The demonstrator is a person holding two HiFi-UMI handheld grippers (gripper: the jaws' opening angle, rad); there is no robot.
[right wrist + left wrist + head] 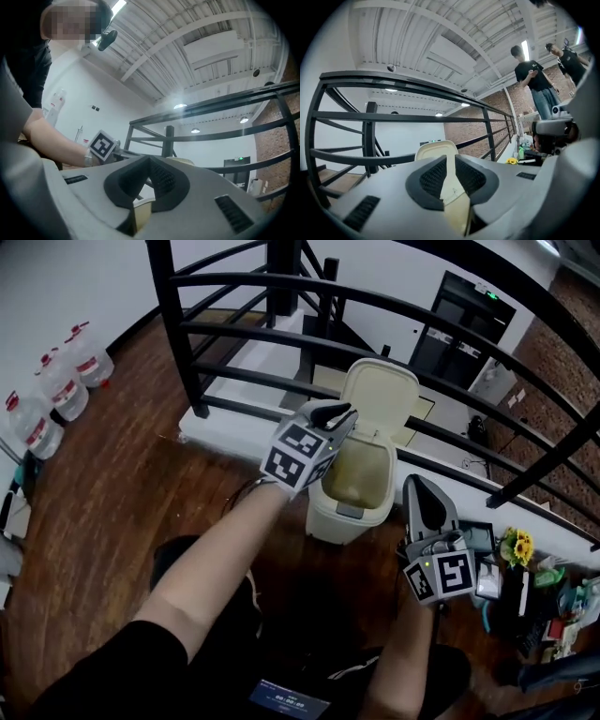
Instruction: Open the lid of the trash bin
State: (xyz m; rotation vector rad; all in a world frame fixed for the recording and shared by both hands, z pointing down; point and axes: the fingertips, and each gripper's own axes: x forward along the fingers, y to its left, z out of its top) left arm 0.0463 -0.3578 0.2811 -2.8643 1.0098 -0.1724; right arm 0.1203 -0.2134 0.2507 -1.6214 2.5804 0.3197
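The cream plastic trash bin (349, 512) stands on the wooden floor (122, 484), on the near side of the black metal railing (178, 334). Its hinged lid (380, 399) is already upright at the far side. My left hand-held gripper (339, 414) hovers over the bin's left rim, jaws slightly apart on nothing. My right hand-held gripper (419, 486), just right of the bin, is closed and empty. I judge the lid light, stiff and smooth, best taken by its front lip.

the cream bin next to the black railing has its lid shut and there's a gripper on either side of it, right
Not quite: the lid is open, standing upright behind the bin's mouth, as the head view shows. The rest holds: the cream bin sits next to the black railing, with the left gripper and right gripper on either side of it.
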